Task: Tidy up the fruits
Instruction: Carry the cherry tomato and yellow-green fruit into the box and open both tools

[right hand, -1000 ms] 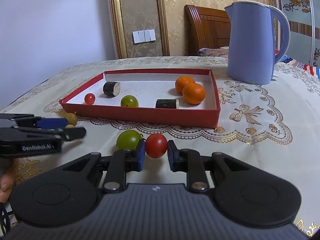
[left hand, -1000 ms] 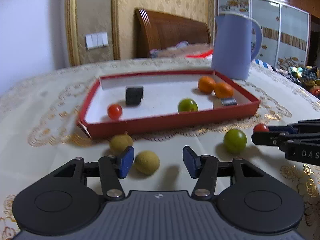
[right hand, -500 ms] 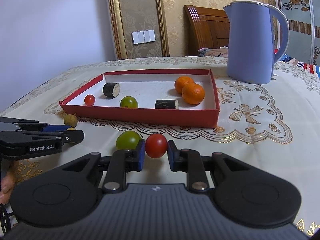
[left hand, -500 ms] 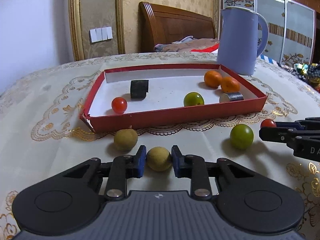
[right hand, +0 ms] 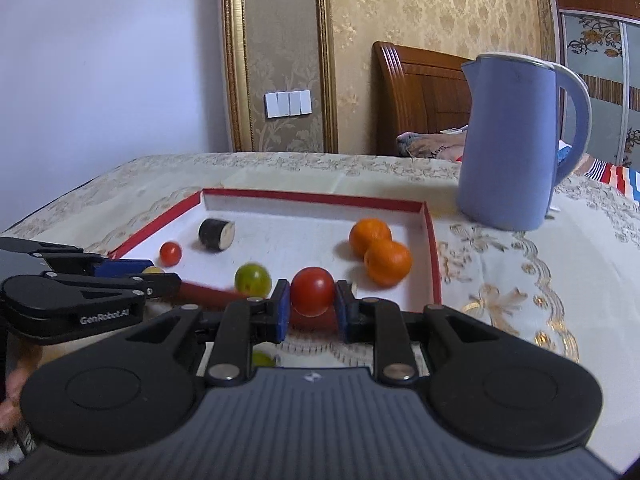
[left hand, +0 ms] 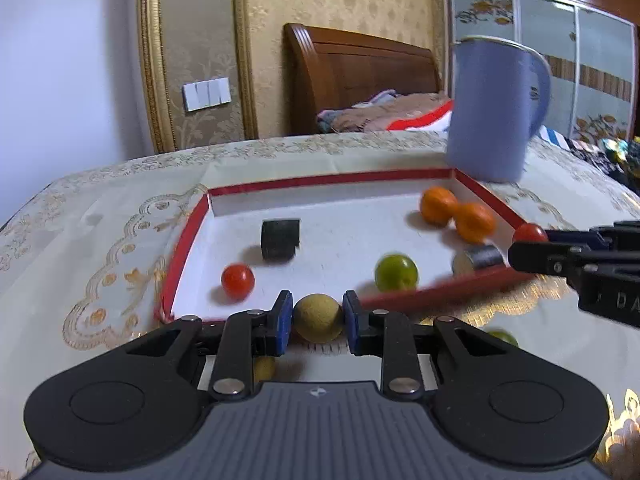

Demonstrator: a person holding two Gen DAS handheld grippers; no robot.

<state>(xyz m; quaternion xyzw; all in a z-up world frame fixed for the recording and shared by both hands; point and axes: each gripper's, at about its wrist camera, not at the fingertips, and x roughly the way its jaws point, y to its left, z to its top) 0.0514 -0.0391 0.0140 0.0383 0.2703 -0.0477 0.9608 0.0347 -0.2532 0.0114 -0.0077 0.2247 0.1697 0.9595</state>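
My left gripper (left hand: 316,318) is shut on a tan round fruit (left hand: 318,317), held above the near edge of the red tray (left hand: 188,240). My right gripper (right hand: 310,308) is shut on a red tomato (right hand: 312,291), lifted at the tray's (right hand: 434,264) near wall. Inside the tray lie a small red tomato (left hand: 237,281), a green fruit (left hand: 396,273), two oranges (left hand: 456,214), a dark cylinder (left hand: 280,239) and a second dark piece (left hand: 480,258). On the cloth below, another tan fruit (left hand: 265,368) and a green fruit (left hand: 502,337) peek out.
A tall blue jug (right hand: 516,144) stands behind the tray's far right corner. The table carries a cream cloth with gold embroidery (right hand: 508,280). A wooden headboard (left hand: 360,76) and a bed lie beyond the table. A hand (right hand: 16,380) shows at the left edge in the right wrist view.
The left gripper closed on the tan fruit and lifted it toward the tray. The right gripper rose with the red tomato and moved up to the tray's near wall.
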